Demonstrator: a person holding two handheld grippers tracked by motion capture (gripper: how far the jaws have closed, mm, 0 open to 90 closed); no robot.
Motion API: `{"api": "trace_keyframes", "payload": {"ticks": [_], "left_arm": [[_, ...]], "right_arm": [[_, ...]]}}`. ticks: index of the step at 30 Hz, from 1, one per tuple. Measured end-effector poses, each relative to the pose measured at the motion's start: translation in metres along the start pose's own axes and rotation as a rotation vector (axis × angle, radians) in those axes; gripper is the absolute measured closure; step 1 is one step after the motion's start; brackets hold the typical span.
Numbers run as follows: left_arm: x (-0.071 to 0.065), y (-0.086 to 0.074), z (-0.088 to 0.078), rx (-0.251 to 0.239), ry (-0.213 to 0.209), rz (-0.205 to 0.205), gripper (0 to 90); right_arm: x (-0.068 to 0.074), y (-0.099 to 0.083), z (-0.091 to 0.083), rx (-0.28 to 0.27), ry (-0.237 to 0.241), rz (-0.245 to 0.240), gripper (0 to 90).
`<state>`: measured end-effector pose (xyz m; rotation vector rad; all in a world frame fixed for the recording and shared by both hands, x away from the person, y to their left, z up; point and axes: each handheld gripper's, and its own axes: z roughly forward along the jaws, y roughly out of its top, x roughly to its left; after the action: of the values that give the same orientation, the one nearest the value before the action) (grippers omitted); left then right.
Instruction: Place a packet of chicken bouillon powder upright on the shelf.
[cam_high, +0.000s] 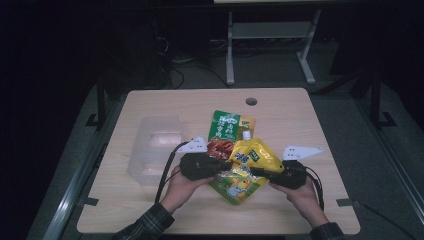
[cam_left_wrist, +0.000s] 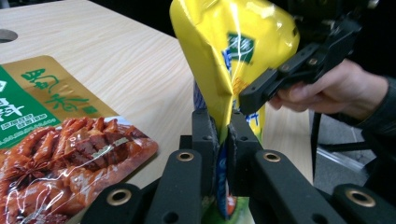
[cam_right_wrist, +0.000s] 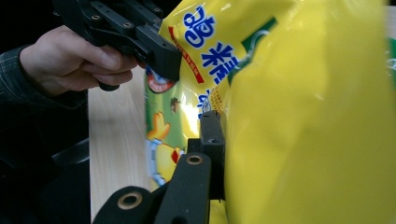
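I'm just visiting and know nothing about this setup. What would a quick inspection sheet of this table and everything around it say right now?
Surface: light wooden table with a round hole near its far edge.
Job's things: yellow pouch with a white cap, lifted between both grippers.
Clutter: green and red snack packet lying flat behind the pouch; clear plastic box to the left.
Grippers: left gripper shut on the pouch's edge; right gripper also shut on the pouch from the other side.
Cables: a black cable trails from each gripper toward the person.
Surroundings: dark room, white desk frame beyond the table, loose wires on the floor.
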<state>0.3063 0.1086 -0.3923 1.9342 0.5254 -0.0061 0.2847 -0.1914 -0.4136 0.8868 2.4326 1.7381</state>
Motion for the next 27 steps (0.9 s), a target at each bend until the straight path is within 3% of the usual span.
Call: {"api": "trace_keyframes", "payload": {"ticks": [6,8,15,23,27], "left_arm": [[-0.003,0.001,0.002,0.038,0.043,0.036,73.6],[-0.005,0.001,0.002,0.064,0.067,0.047,63.1],[-0.01,-0.004,-0.005,0.11,0.108,0.087,38.9],[-0.024,-0.022,-0.01,0.171,0.102,0.134,26.1],[-0.028,-0.031,-0.013,0.186,0.108,0.117,22.8]], "right_arm": [[0.003,0.004,-0.005,0.019,0.004,-0.031,90.0],[0.005,0.007,-0.006,0.03,0.014,-0.049,90.0],[0.008,0.015,-0.014,0.05,-0.007,-0.07,90.0],[0.011,0.027,-0.018,0.049,-0.004,-0.07,90.0],[0.01,0.034,-0.015,0.054,-0.018,-0.068,90.0]]}}
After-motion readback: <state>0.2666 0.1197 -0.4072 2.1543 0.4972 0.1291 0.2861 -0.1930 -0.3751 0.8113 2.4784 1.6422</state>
